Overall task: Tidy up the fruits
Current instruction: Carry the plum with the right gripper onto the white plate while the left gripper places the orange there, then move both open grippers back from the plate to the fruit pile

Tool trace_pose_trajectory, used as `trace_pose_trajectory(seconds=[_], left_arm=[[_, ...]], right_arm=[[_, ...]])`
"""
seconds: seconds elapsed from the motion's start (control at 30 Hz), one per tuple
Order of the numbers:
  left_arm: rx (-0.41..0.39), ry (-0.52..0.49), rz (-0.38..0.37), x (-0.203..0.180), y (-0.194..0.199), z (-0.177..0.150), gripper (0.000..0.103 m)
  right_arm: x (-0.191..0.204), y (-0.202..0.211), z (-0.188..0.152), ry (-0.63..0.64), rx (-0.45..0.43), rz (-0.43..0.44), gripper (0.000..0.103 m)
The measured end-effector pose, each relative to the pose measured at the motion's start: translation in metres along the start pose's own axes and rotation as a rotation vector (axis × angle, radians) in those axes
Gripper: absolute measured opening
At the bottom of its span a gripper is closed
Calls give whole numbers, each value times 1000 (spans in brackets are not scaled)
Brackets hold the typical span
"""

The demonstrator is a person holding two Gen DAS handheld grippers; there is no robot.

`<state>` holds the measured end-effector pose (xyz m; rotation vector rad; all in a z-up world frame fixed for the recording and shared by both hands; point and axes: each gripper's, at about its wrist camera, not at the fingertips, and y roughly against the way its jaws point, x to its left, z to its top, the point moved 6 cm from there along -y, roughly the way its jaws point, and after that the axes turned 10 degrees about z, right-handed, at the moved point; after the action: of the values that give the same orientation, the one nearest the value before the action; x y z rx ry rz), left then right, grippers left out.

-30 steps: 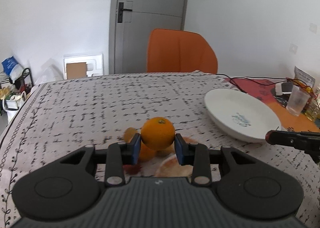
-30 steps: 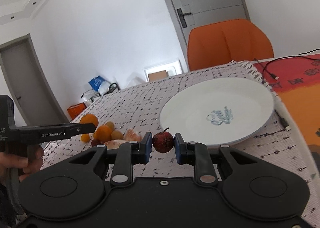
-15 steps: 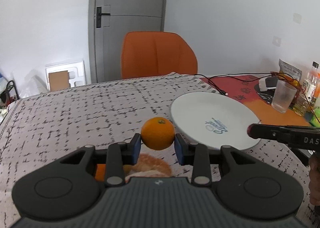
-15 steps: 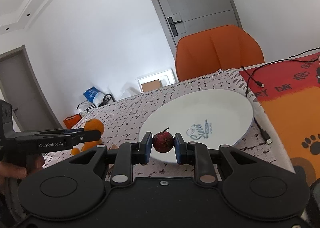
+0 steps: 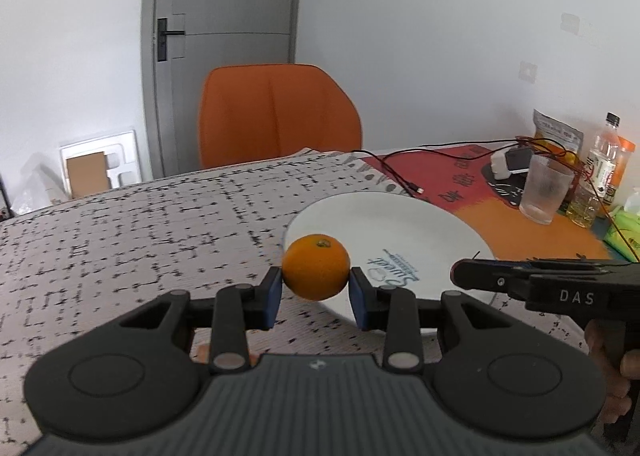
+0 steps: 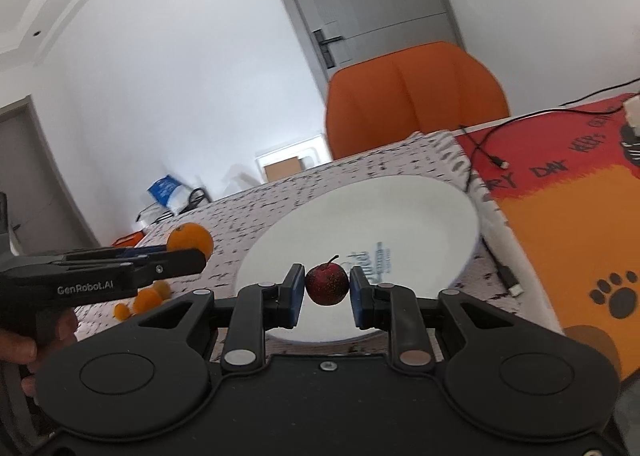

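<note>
The left gripper (image 5: 316,292) is clamping one orange (image 5: 316,267) between narrowly parted pads, holding it just above the near rim of the single white plate (image 5: 420,224). The right gripper (image 6: 326,296) is opening its jaws around one small red fruit (image 6: 327,283) over that plate; gaps are showing beside both pads. About three small orange fruits (image 6: 146,301) are lying on the tablecloth (image 5: 140,224).

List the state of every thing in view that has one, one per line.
left gripper: jaws shut on the orange, held above the table.
orange: gripped, near the plate's edge.
right gripper: jaws opening, small red fruit between them.
small red fruit: over the plate, slight gaps at the pads.
plate: empty, flat on the table.
glass: upright, looks empty.
door: closed.
</note>
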<state>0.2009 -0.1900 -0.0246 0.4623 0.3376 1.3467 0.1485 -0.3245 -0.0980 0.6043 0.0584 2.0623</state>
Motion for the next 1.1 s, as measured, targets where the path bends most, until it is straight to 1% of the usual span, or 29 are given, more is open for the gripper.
trace_pose_trajectory(seconds=[0.1,0.2,0.27,0.3,0.37,0.4,0.47,0.5,0.6,0.67,0.7,0.73,0.77,0.83,0.9,0.97,1.1], left_arm=[[8,-9,-21,-8,-6,0,34],[15,-20,-42,-18,-11,1,34],[15,-27,-56,-25,-13,3,34],[14,-31,-58,-27,-14,3,34],[19,-32,-59,-30,-16,4,35],[25,-29,-60,-31,-17,4,35],[23,-24,-59,-30,-16,4,35],[15,-24,-52,-29,-15,4,38],[19,-28,-36,-25,-11,3,40],[30,-17,-20,-19,-10,2,50],[33,-7,-5,-14,-8,1,57],[33,2,8,-11,-7,1,61],[33,15,20,-6,-5,0,63],[40,36,45,4,-2,-2,73],[34,48,76,12,2,-4,78],[22,53,100,20,6,-5,80],[17,65,119,31,14,-9,82]], right_arm=[[-1,6,1,17,-32,-22,30],[-3,9,-1,2,-30,-24,33],[-5,12,-3,1,-27,-37,39],[-6,14,-3,0,-31,-43,41],[-9,18,-1,-6,-45,-54,49],[-10,20,-1,-8,-52,-59,50],[-11,23,-1,-12,-60,-65,57],[-11,24,-2,-13,-60,-67,58],[-10,24,-3,-16,-61,-66,70],[-8,24,-2,-13,-73,-71,82],[-7,24,-2,-14,-82,-76,85],[-5,25,-1,-16,-89,-78,94],[-4,25,0,-18,-93,-78,102],[-1,26,1,-18,-99,-75,103],[3,25,2,-14,-96,-72,103],[5,24,2,-14,-92,-73,103],[14,21,1,-9,-85,-73,103]])
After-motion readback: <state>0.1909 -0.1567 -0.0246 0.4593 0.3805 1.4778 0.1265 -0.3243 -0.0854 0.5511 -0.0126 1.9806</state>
